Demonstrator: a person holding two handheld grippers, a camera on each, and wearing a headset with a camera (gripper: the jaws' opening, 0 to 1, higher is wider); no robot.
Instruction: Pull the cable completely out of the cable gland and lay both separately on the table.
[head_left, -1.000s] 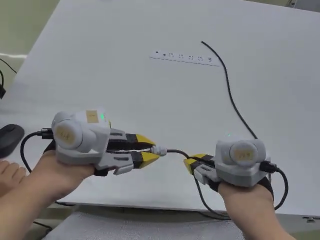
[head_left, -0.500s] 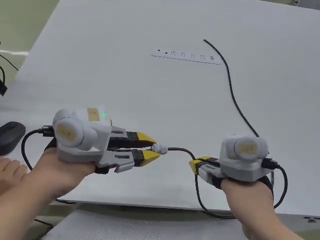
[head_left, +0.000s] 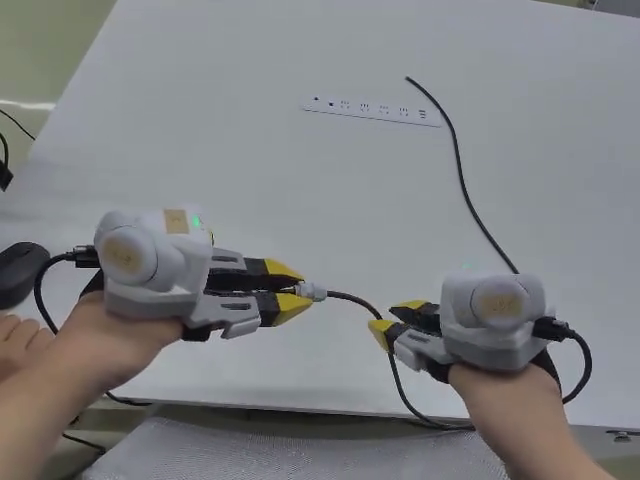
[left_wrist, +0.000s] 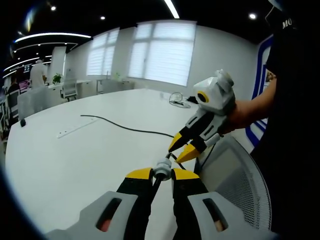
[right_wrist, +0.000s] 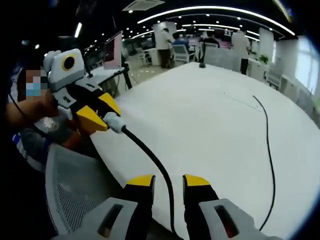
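My left gripper (head_left: 290, 290) is shut on a small light-grey cable gland (head_left: 312, 292), held just above the table's near edge. In the left gripper view the gland (left_wrist: 161, 169) sits pinched at the yellow tips. A black cable (head_left: 350, 298) leaves the gland and runs right, passing between the jaws of my right gripper (head_left: 395, 318). Those jaws stand apart with a gap on both sides of the cable (right_wrist: 150, 155), which then loops down past the table edge. From the right gripper view the gland (right_wrist: 114, 121) is up and to the left of my right gripper (right_wrist: 168, 182).
A white power strip (head_left: 370, 110) lies far back on the white table (head_left: 200, 150). A long black cord (head_left: 462, 180) runs from beside it toward my right hand. A dark object (head_left: 18, 272) sits at the left edge. A grey mesh chair (head_left: 250, 450) is below the table.
My right gripper's jaws have parted around the cable. My left gripper with the gland has drifted slightly left and up, lengthening the cable stretch between the two grippers.
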